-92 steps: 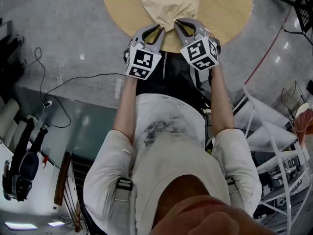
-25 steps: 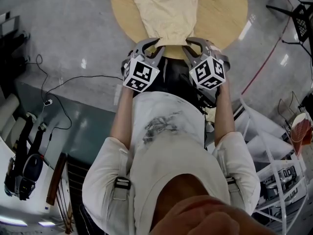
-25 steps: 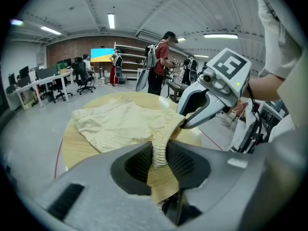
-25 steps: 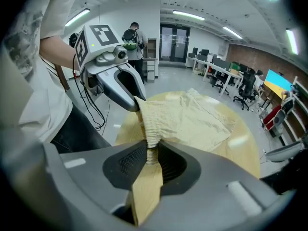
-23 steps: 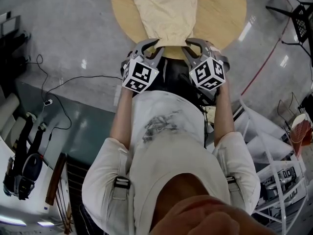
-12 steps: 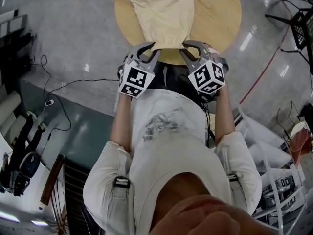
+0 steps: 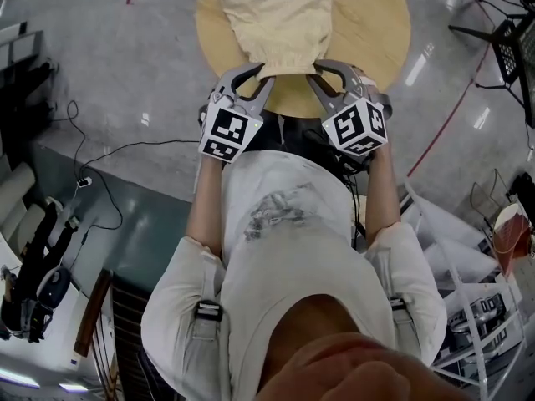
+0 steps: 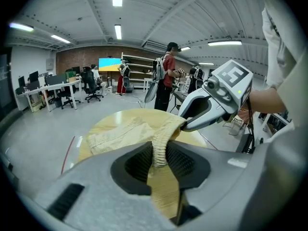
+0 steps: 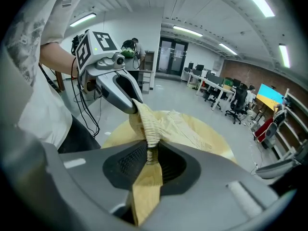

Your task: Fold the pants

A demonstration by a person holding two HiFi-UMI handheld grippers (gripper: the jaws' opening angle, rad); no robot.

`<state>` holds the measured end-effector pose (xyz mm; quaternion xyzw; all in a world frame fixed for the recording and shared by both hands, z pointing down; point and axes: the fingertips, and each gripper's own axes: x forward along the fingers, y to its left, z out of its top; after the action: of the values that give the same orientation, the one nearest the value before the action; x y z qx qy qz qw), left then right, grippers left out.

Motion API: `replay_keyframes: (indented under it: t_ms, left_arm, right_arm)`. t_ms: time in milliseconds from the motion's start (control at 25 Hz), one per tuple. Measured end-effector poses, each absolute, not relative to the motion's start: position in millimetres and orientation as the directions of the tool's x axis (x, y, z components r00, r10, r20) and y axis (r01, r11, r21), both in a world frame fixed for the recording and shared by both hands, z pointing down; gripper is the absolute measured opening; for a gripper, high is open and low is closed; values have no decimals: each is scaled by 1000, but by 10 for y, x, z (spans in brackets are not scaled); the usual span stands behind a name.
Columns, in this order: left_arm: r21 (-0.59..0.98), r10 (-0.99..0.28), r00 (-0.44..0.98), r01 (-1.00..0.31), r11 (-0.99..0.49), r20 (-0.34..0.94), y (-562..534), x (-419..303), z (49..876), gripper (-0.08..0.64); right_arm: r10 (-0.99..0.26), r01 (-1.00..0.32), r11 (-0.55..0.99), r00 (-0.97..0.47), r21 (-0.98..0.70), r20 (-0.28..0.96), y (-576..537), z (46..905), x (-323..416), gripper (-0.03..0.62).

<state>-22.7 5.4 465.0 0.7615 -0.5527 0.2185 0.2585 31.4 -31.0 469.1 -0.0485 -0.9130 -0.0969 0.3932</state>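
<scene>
Holding pants [image 7: 280,11], L tool [image 7: 262,72], R tool [image 7: 315,69], over table [image 7: 376,23]

One pants [image 7: 280,15], one round table [image 7: 378,32], two tools, left tool [image 7: 263,72], right tool [image 7: 315,68]

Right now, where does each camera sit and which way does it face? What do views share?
Head view: on the person's head, facing steeply down at the pants on the round table; shirt, forearms, left gripper and right gripper show.
Left gripper view: on the left gripper, facing along its jaws, shut on the pants, across the table; right gripper and shirt show.
Right gripper view: on the right gripper, likewise; left gripper and shirt show.
Shared: all three show pants and table.
</scene>
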Motion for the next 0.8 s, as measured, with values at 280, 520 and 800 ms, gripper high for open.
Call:
replay_keyframes:
  t_ms: [280, 520, 800]
  left_arm:
    - [180, -738, 312, -950, -256, 598, -248, -488, 4659, 95]
    - [185, -747, 298, -955, -234, 595, -611, -702, 4675, 95]
    - [196, -748, 280, -960, -202, 602, -954, -928, 4840, 95]
  right_arm:
    - [-42, 104, 982, -688, 155, 724, -620, 4680, 63, 78]
    - [-88, 54, 983, -697, 174, 712, -993, 4683, -144, 78]
    - [-94, 32, 987, -689, 160, 719, -1329, 4842, -355, 78]
